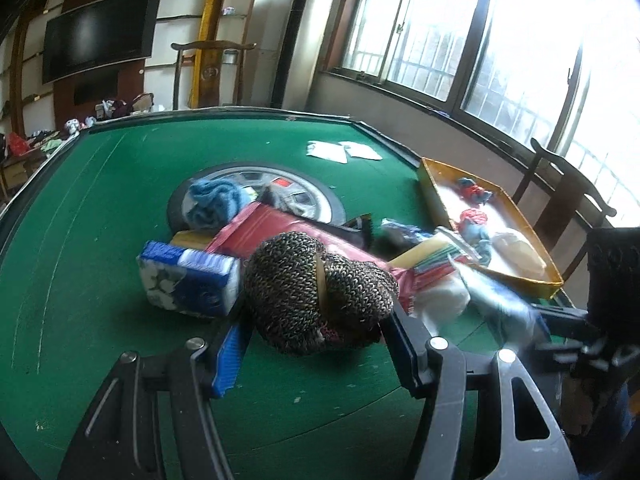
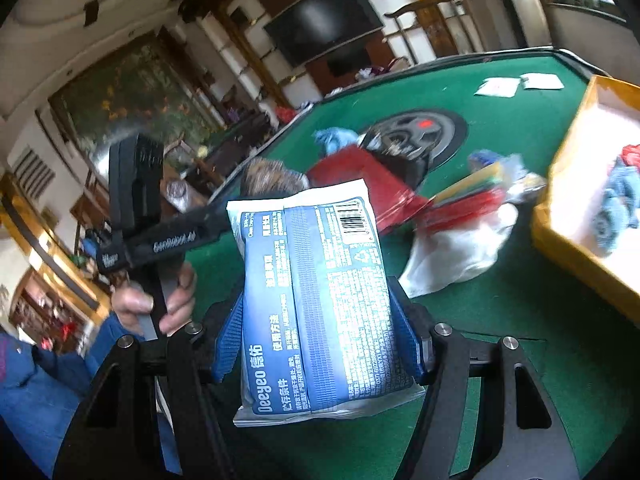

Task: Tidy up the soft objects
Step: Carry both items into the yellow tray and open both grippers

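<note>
Soft objects are what we are sorting on the green table (image 1: 100,240), and most of them are not yet in place. In our right gripper (image 2: 320,344) we hold a blue-and-white wipes pack (image 2: 316,300), its pads pressed against both sides, lifted clear above the felt near us. Our left gripper (image 1: 316,344) has its pads either side of a brown knitted hat (image 1: 320,288); the pads appear to press into the knit, so we judge it held, though whether it is lifted off the table we cannot tell.

At the far right sits the yellow box (image 1: 516,276), which we take to be the collecting place. It already holds a small red-and-blue toy (image 1: 474,191), another blue soft thing (image 1: 476,226) and a pale lump we cannot identify.

Left on the table, in a heap at the middle: a blue tissue pack (image 1: 188,280) just left of the hat, a red packet (image 1: 288,228) behind it, a blue cloth (image 1: 216,200) lying on the round hub in the table's centre, a white plastic bag (image 2: 460,252) and some blurred coloured packs beside the box. By our reckoning the job is well short of half done.
</note>
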